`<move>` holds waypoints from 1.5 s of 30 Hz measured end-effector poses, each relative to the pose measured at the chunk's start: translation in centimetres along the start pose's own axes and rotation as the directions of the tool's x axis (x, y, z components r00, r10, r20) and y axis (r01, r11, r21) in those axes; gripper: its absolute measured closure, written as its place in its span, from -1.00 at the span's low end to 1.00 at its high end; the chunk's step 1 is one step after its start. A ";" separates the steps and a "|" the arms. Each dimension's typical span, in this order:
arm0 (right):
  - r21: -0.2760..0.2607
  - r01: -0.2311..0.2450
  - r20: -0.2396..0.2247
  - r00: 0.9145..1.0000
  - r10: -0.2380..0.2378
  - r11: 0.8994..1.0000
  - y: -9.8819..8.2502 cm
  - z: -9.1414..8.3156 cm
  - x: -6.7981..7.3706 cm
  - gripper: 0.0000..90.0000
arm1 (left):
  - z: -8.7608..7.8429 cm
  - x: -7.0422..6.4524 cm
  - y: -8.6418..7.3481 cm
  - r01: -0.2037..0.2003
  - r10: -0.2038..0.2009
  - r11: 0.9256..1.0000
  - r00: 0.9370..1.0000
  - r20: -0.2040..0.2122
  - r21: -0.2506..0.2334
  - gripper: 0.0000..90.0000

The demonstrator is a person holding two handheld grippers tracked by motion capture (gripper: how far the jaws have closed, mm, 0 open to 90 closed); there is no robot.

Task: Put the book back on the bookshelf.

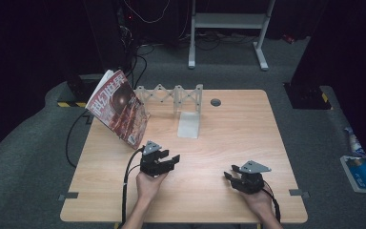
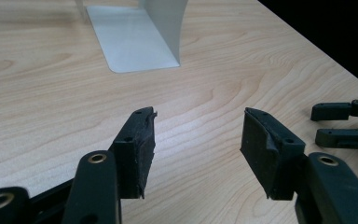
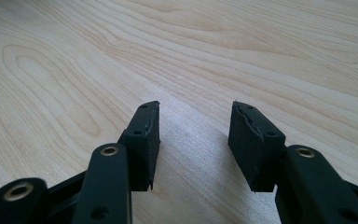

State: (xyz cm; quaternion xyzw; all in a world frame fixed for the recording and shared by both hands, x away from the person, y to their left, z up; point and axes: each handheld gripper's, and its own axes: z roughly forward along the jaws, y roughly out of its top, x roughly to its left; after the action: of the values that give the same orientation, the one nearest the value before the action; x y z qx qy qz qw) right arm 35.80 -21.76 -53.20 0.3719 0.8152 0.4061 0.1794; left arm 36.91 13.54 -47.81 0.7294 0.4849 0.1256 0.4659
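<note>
Left black two-jaw tool rests low over the pale wooden desk, jaws wide and empty, aimed toward 1 o'clock at the white metal bookend. Its flat base runs 12-to-6, upright plate at 12. Right tool is wide too, empty.

Light falls from above onto my wooden table, leaving the floor and room around it nearly black. The high view is soft and slightly grainy. In my gripper views the grain is sharp close by, pale glare sits on the metal bookend, and short soft shadows lie beneath my jaws.
</note>
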 end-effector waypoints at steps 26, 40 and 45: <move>0.000 -0.004 0.004 1.000 0.004 1.000 0.1 0.1 0.0 0.18 | 2.6 -0.2 -2.7 -0.030 0.034 0.999 0.993 -0.112 0.037 -0.05; 0.000 -0.001 0.005 1.000 0.001 1.000 0.1 0.1 0.0 0.18 | 3.8 -0.5 -3.3 -0.076 0.087 0.995 0.976 -0.201 0.063 -0.06; -0.001 0.005 0.002 1.000 -0.005 1.000 0.1 0.1 0.0 0.16 | 4.1 -0.5 -3.8 -0.061 0.072 0.997 0.974 -0.217 0.055 -0.08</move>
State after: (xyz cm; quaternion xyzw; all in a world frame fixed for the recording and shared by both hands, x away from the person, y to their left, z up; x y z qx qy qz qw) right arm 35.88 -21.66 -53.23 0.3701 0.8158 0.4058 0.1813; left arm 37.04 11.16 -52.91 0.7381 0.5113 0.2089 0.3876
